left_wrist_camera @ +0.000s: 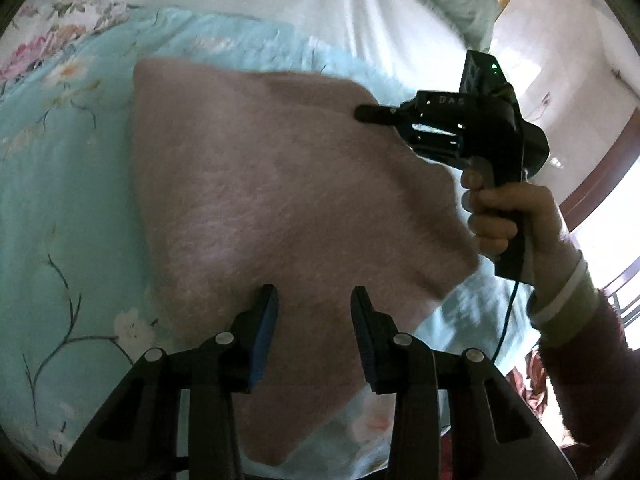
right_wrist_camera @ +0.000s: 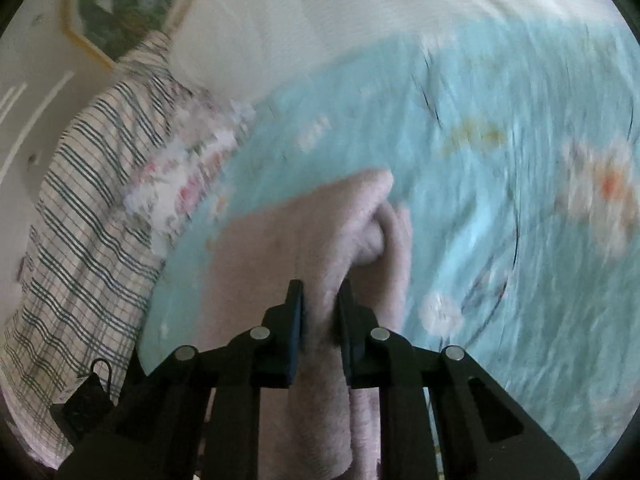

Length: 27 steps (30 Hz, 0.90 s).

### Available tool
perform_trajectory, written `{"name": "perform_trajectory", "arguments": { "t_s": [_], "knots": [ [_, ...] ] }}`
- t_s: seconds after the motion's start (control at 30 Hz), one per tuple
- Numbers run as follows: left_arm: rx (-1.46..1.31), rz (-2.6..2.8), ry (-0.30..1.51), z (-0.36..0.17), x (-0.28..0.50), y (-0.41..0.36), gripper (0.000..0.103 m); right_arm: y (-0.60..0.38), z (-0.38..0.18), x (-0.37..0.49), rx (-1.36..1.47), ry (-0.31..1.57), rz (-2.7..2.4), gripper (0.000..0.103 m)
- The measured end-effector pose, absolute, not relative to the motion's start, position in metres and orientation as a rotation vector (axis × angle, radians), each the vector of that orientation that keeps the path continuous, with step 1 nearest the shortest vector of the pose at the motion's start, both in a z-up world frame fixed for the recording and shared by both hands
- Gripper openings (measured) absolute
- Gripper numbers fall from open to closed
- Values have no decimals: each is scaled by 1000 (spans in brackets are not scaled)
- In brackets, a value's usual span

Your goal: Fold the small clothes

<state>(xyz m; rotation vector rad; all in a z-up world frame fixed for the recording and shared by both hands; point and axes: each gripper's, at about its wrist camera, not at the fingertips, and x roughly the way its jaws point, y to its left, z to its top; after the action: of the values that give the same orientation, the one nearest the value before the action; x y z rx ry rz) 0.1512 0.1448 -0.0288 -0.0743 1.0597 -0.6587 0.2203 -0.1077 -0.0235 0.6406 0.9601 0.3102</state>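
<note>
The right gripper (right_wrist_camera: 320, 316) has its jaws clamped on an edge of the fuzzy pink garment (left_wrist_camera: 280, 208), which lies spread on the floral bedsheet (left_wrist_camera: 60, 184) (motion-blurred). The left gripper (left_wrist_camera: 314, 316) hovers jaws apart above the near hem. Best carry the pinched edge low and level across, then lay it flush.

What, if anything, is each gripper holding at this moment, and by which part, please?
The right gripper pinches the pink fuzzy garment along a bunched edge fold. The left gripper is open above it, holding nothing.

Left gripper (left_wrist_camera: 314, 300) open above pink cloth (left_wrist_camera: 272, 200); right gripper (left_wrist_camera: 366, 113) at cloth's edge; floral bedsheet (left_wrist_camera: 60, 180) beneath.
</note>
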Motion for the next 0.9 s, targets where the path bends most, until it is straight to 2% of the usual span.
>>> {"name": "perform_trajectory", "arguments": {
  "t_s": [0.17,0.43,0.57,0.77,0.8,0.83,0.9],
  "knots": [
    [-57,-675,1064,-34,144,153,37,-120,-34,202,721,947,294,28],
    [-63,-665,1062,-37,139,160,38,-109,7,125,649,859,349,28],
    [-65,-670,1062,-34,132,166,38,-97,2,93,600,899,382,28],
    [-46,-697,1060,-32,122,172,41,-79,-18,90,557,968,460,28],
    [-40,-696,1059,-33,120,173,41,-76,-17,90,564,970,491,23],
    [-32,-692,1057,-32,119,173,41,-72,-13,89,561,959,524,8],
    [-9,-673,1058,-33,118,174,39,-71,-2,84,550,926,556,8]
  ]
}}
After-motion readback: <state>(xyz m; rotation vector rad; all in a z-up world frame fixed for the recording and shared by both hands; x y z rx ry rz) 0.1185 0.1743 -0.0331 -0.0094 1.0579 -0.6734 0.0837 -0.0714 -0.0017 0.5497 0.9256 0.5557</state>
